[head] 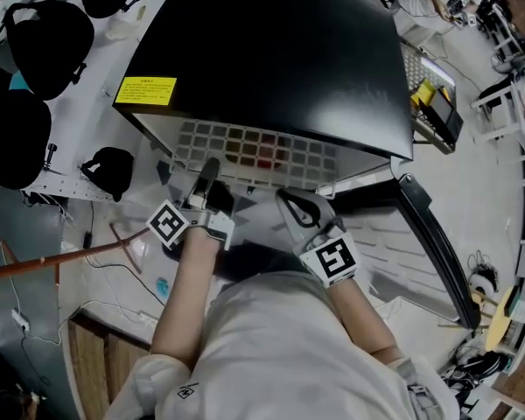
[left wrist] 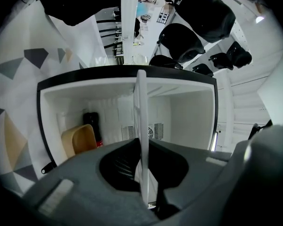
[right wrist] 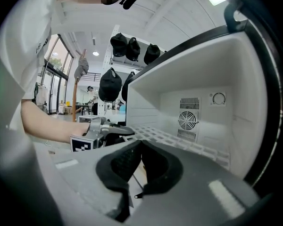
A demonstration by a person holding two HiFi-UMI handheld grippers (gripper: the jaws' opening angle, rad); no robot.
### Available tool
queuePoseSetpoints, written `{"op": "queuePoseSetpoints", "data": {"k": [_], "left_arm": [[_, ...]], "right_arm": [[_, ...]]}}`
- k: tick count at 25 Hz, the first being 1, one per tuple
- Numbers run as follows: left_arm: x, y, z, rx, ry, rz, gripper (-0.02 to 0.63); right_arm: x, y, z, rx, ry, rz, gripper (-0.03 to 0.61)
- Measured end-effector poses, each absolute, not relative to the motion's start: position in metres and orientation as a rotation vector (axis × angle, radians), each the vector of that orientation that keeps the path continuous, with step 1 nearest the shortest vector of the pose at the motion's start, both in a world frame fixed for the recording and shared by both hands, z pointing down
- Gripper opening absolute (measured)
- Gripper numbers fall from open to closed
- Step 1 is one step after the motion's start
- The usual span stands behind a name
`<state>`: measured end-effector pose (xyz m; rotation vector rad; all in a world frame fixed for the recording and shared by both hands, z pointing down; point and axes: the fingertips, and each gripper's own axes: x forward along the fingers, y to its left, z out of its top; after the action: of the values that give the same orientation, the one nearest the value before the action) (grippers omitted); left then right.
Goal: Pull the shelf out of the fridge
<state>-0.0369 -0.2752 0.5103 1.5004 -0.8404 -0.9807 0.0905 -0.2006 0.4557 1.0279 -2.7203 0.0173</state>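
The bare left arm [head: 186, 291] and bare right arm [head: 360, 309] reach forward. The grey left gripper [head: 207, 175] pinches the thin white wire shelf [left wrist: 141, 107]. The grey right gripper [head: 284, 199] is closed, holding nothing.

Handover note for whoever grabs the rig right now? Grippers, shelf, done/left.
Left gripper: shut on the front edge of the wire shelf.
Right gripper: shut, nothing between its jaws, beside the shelf front.
Fridge: door open.
Done: shelf partly out, rear still inside.
Left to do: pull the shelf straight out until it clears the fridge.
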Motion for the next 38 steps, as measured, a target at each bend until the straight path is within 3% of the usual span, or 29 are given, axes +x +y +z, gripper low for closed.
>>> {"op": "queuePoseSetpoints", "data": {"k": [38], "left_arm": [[-0.038,-0.239,0.511,1.467,-0.820,-1.043,0.028]], "right_arm": [[0.084,-0.162,0.445,1.075,-2.700,0.014,0.003]]}}
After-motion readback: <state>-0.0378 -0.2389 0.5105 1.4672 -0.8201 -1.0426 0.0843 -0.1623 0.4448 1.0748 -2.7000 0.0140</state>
